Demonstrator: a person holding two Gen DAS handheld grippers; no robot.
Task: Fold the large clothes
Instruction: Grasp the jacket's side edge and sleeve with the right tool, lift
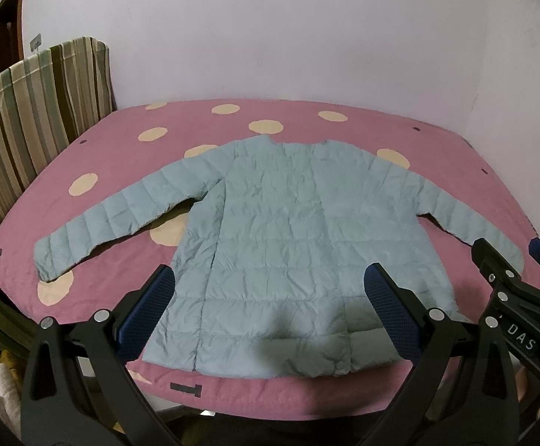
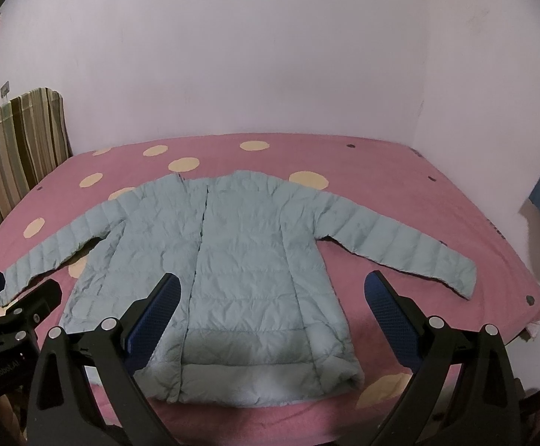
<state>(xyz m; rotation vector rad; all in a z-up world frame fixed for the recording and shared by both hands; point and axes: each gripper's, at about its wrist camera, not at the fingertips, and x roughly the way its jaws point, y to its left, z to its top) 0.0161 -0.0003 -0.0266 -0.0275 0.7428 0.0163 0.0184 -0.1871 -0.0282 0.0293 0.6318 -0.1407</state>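
We see the pale blue quilted jacket (image 1: 270, 245) lying flat at the middle of the pink dotted bedspread (image 1: 128, 148), sleeves out toward 9 and 3 o'clock, hem at 6. Our left gripper (image 1: 268, 293) and right gripper (image 2: 272, 293) hover above the hem, both spread wide, grasping nothing. A striped cloth (image 1: 32, 111) hangs at 10 o'clock.

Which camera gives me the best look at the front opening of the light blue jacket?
The right wrist view. There the jacket shows its front opening as one clear seam from collar to hem. In the left wrist view the same opening is fainter and sits beside the left gripper.
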